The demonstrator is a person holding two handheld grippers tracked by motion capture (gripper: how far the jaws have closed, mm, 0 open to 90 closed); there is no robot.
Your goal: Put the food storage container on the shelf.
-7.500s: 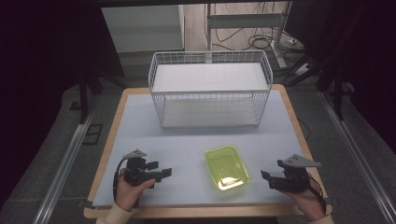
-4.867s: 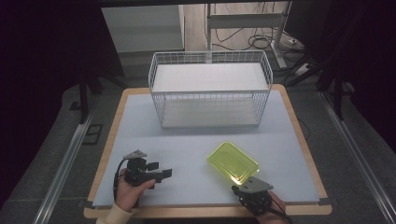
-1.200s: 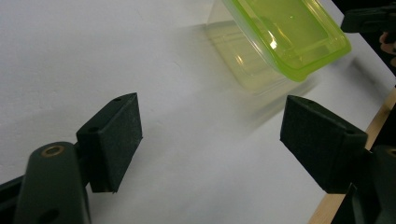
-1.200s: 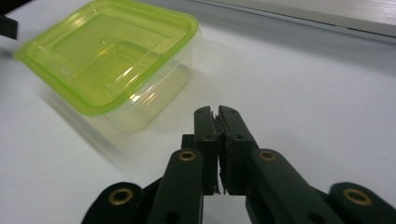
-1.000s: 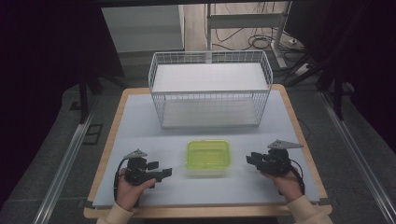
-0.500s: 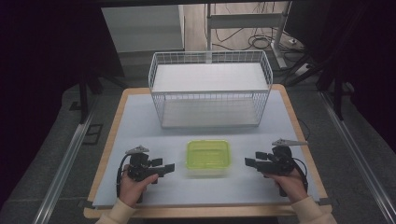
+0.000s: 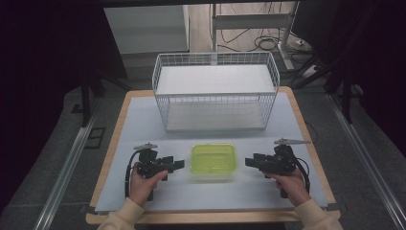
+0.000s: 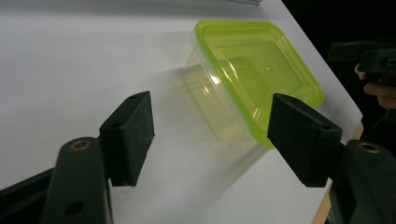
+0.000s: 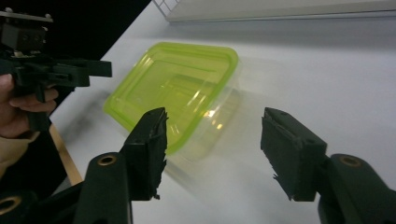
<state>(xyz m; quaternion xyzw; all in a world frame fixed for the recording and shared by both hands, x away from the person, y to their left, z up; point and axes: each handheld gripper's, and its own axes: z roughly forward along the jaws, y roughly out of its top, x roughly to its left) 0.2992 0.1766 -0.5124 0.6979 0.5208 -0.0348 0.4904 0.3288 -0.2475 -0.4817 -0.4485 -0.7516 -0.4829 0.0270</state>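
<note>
Lime-green at its rim and clear in its walls, the plastic container (image 7: 213,159) sits on the pale table surface (image 7: 143,120) near the person's edge, between the two grippers and touching neither. The left gripper (image 7: 178,164) points at it from just beside its left side, jaws spread apart with nothing between them; the left gripper view shows the container (image 8: 247,74) lying ahead of the parted pads. The right gripper (image 7: 249,162) faces it from the other side, a little farther off, jaws likewise apart and empty. Behind the container stands a white wire basket (image 7: 215,96), well apart from it. A wooden border (image 7: 120,108) frames the tabletop. Around the table the room is dark, with grey floor, metal rails (image 7: 62,177) and cables (image 7: 268,43) beyond the far edge.
</note>
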